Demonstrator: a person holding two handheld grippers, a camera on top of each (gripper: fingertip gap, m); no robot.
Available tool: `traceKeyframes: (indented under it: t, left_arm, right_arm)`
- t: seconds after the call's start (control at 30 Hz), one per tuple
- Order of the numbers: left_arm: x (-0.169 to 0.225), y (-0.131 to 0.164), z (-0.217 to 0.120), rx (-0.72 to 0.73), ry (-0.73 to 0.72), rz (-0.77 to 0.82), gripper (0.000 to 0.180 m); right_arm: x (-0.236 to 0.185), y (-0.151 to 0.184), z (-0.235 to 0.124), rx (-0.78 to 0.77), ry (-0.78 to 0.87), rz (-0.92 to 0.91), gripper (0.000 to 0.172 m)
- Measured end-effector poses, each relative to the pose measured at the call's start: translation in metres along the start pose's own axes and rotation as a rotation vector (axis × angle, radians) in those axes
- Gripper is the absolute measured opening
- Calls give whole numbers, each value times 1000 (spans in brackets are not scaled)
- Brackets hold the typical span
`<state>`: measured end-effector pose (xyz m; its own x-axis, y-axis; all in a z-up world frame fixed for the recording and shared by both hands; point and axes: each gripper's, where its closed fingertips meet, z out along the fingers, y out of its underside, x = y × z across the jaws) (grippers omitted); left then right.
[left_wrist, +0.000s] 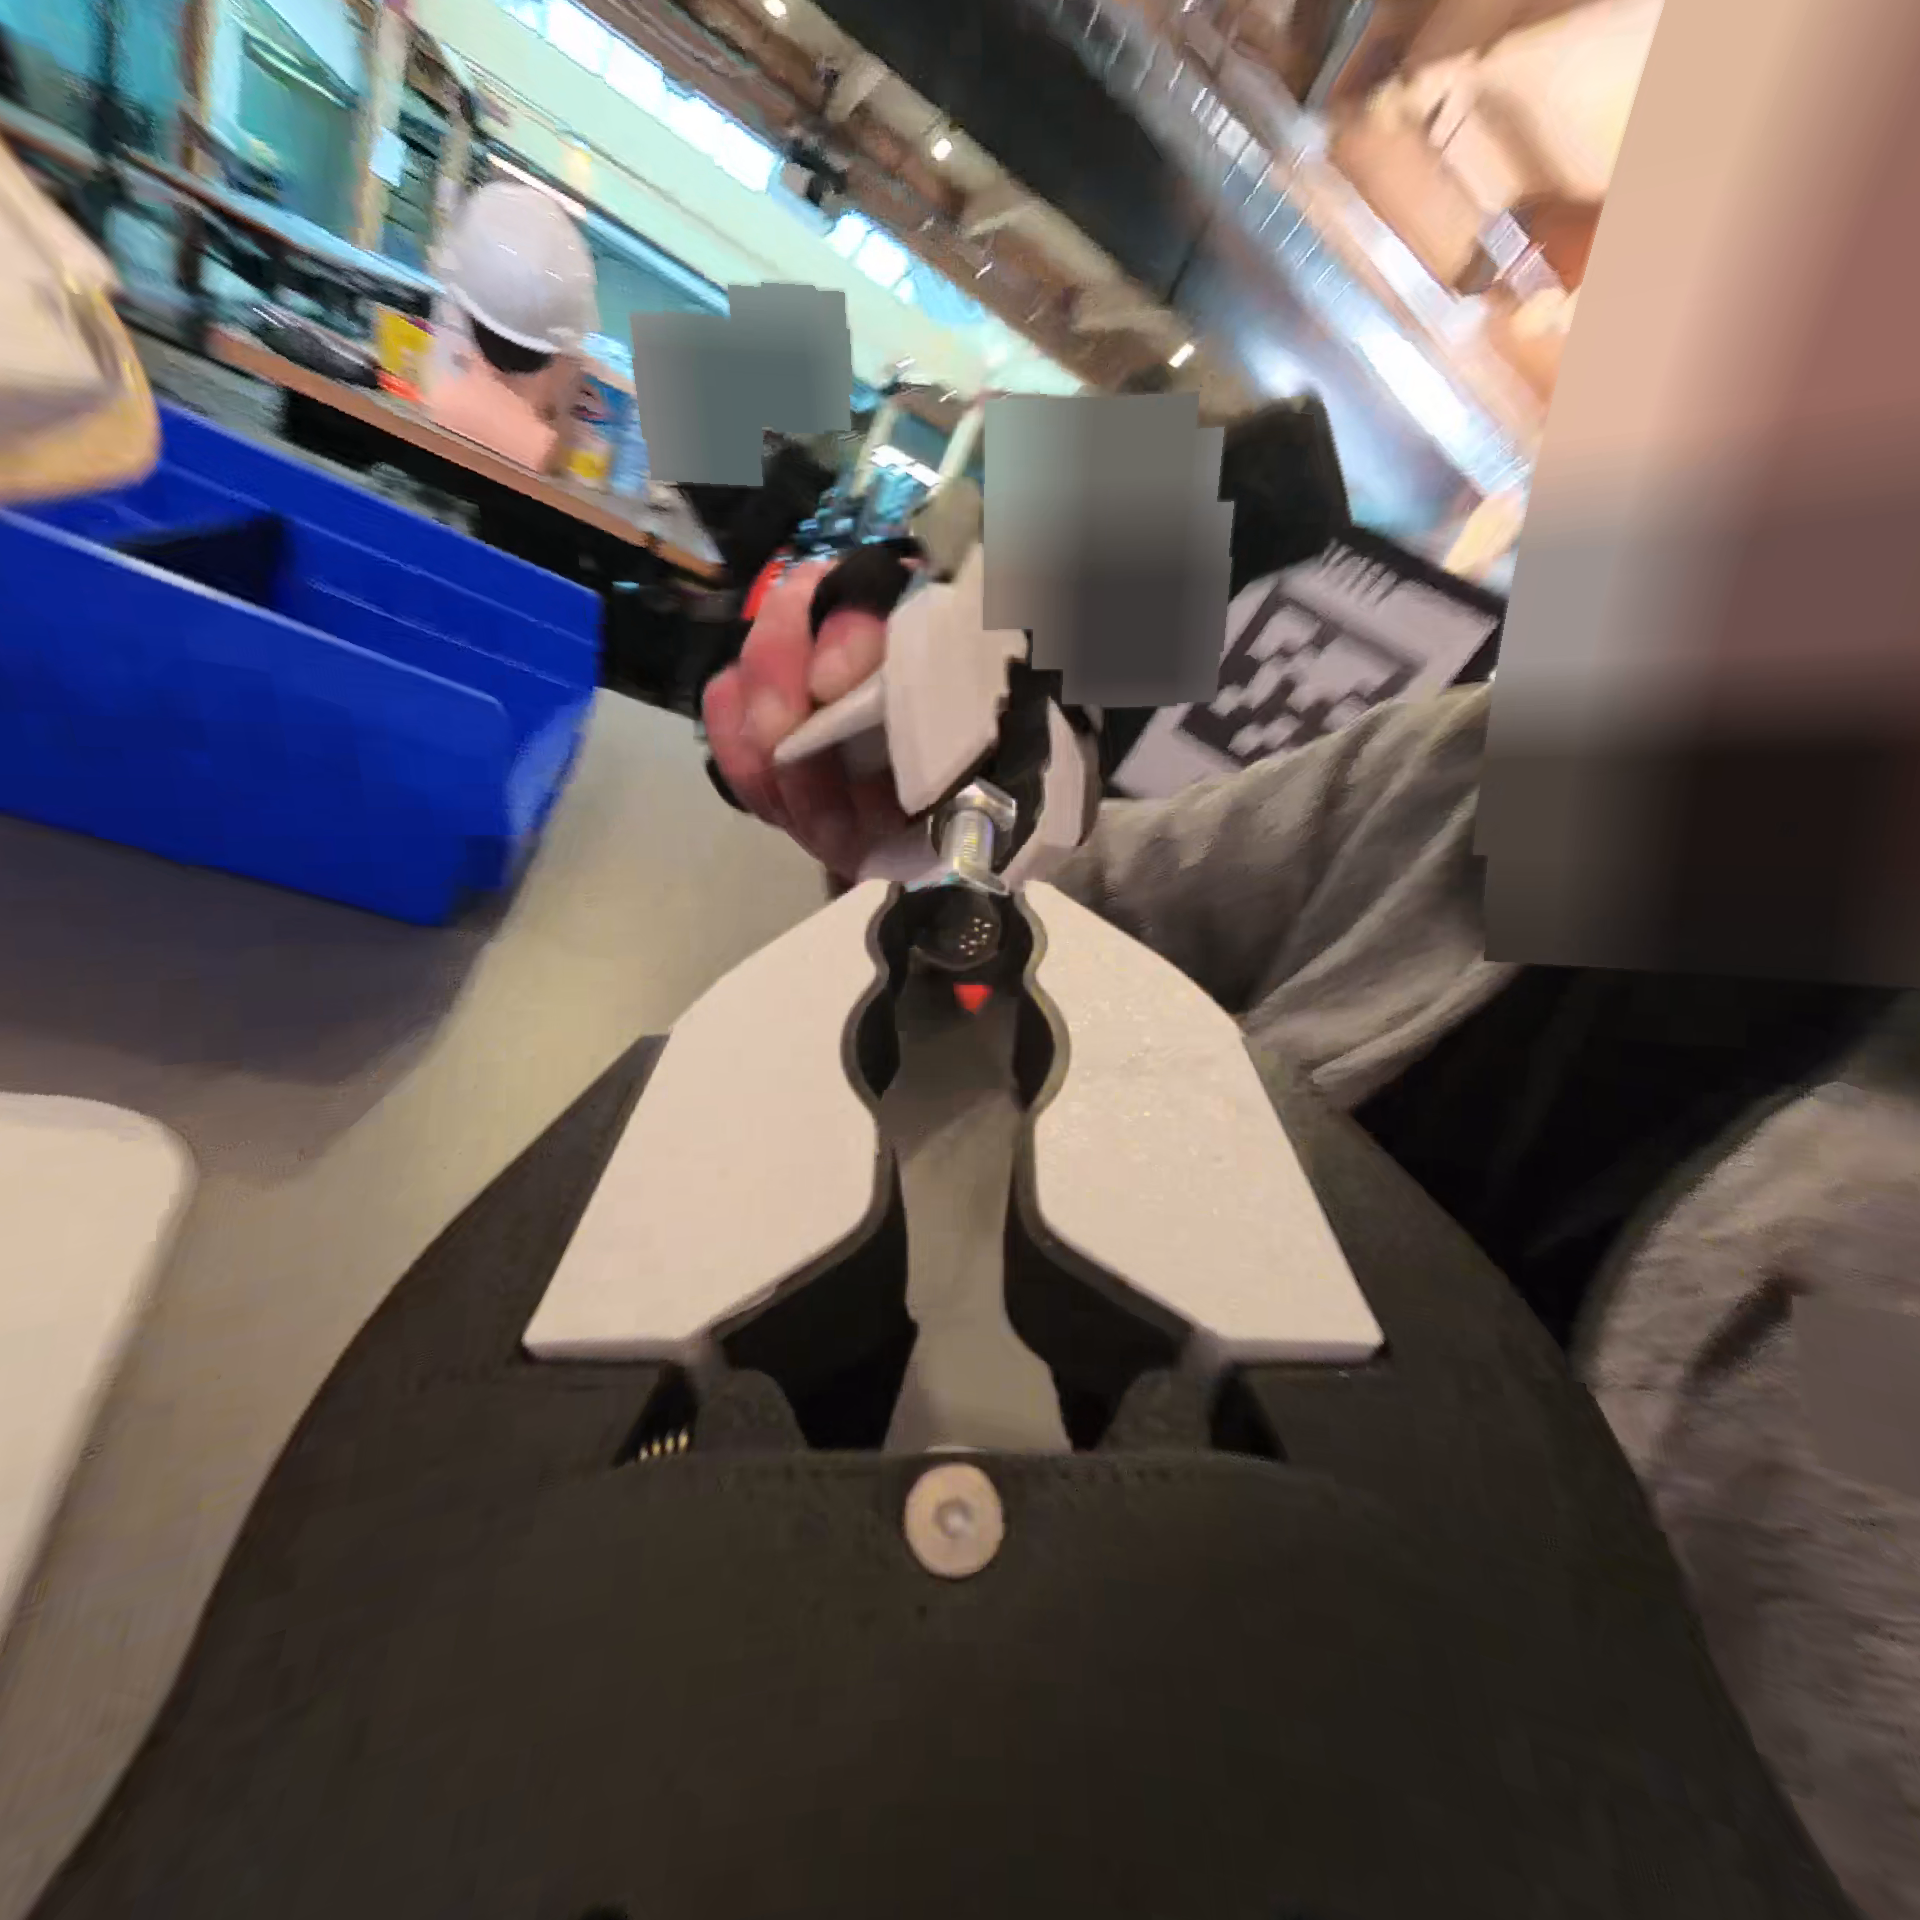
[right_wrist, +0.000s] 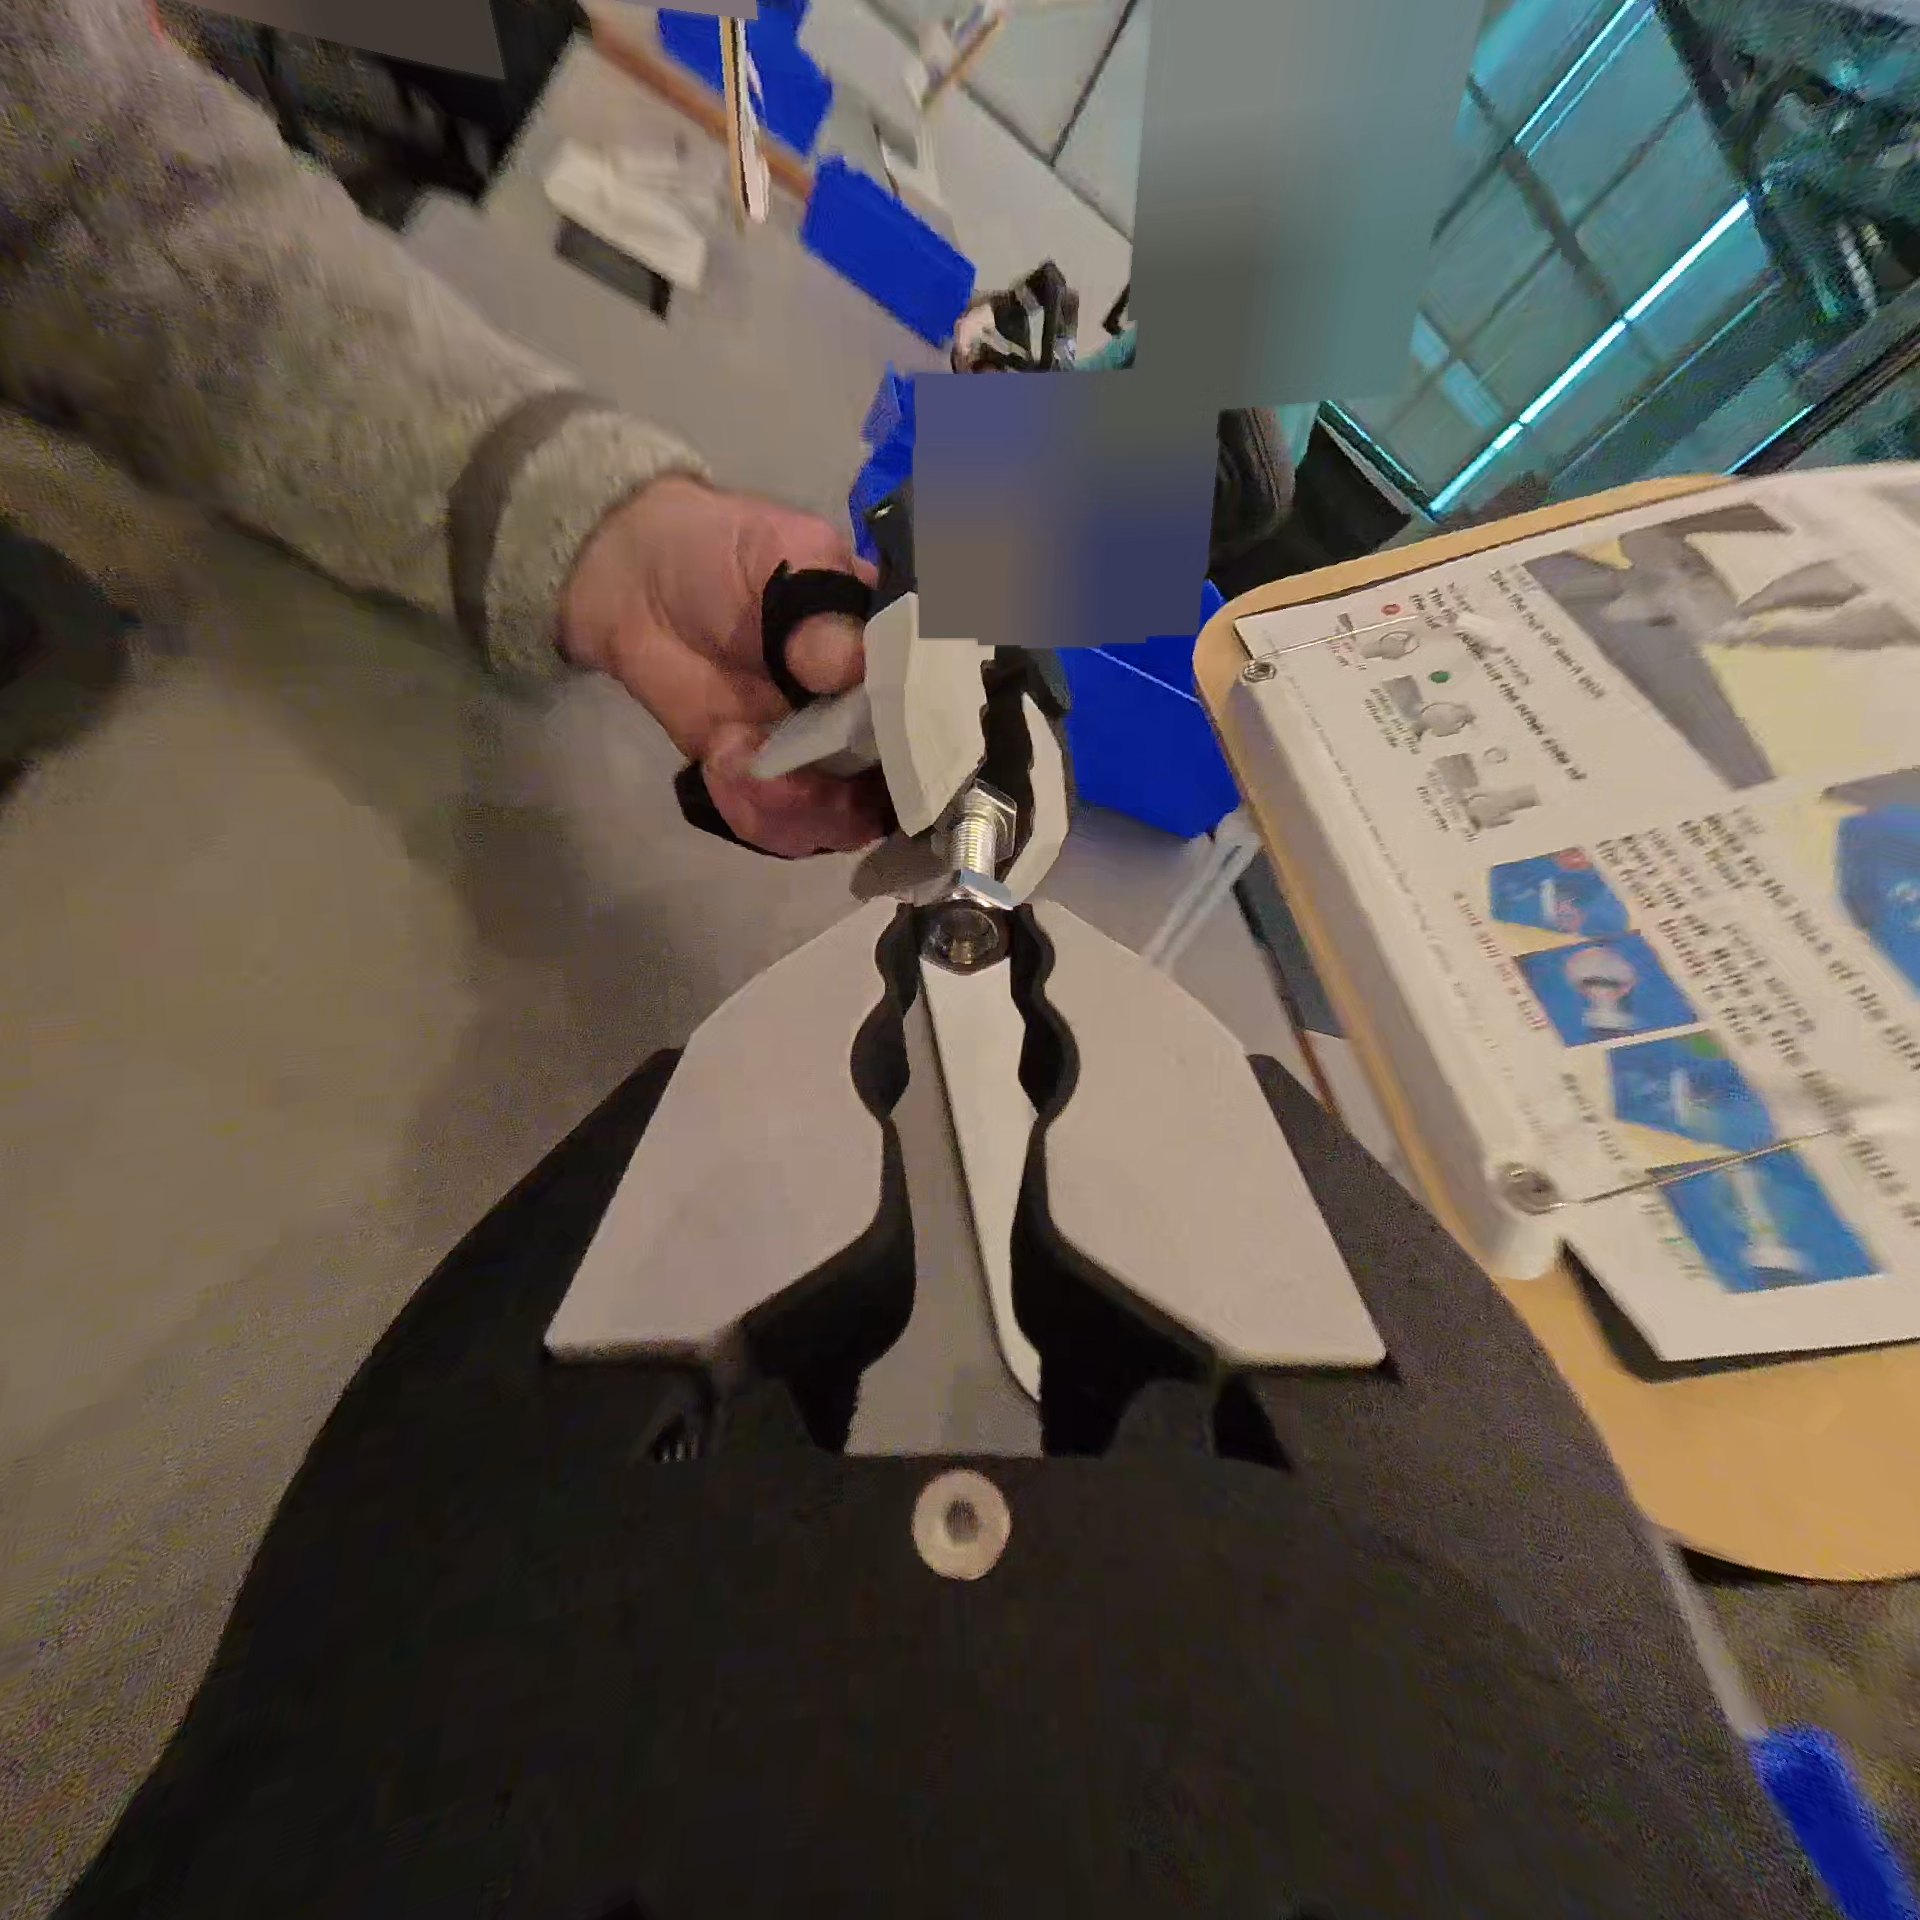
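Clamping opposite hexagonal ends of a silver threaded steel bolt (left_wrist: 966, 842), the left hand-held gripper (left_wrist: 954, 900) and right hand-held gripper (right_wrist: 971, 912) meet tip to tip above the grey counter (left_wrist: 623, 966), beside the blue plastic bin (left_wrist: 260, 644). Holding both in line with the shank should keep the flats seated squarely.

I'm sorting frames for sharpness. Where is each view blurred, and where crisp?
Left wrist view: blue bin and background smeared by motion, bolt soft. Right wrist view: bolt at the tongs crisp, instruction sheet and sleeve blurred.
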<state>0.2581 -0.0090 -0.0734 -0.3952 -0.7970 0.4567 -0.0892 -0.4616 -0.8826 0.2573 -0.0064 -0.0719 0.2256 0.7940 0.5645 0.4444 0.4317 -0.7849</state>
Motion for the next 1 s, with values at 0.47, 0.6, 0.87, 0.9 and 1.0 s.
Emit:
traceKeyframes:
  t: [0.47,0.6,0.87,0.9,1.0]
  left_arm:
    - [-2,7,-5,21,103,-175,17]
    - [2,5,-4,18,112,-159,17]
    - [4,6,-2,18,138,-177,17]
    - [5,7,-2,12,135,-169,17]
    - [6,9,-1,-1,137,-169,17]
  right_arm:
    - [-2,6,9,-349,213,-868,18]
    - [-2,2,7,-331,221,-835,18]
    - [-5,2,6,-342,220,-885,18]
    - [-5,2,6,-348,222,-898,18]
    - [-7,2,5,-369,224,-954,18]
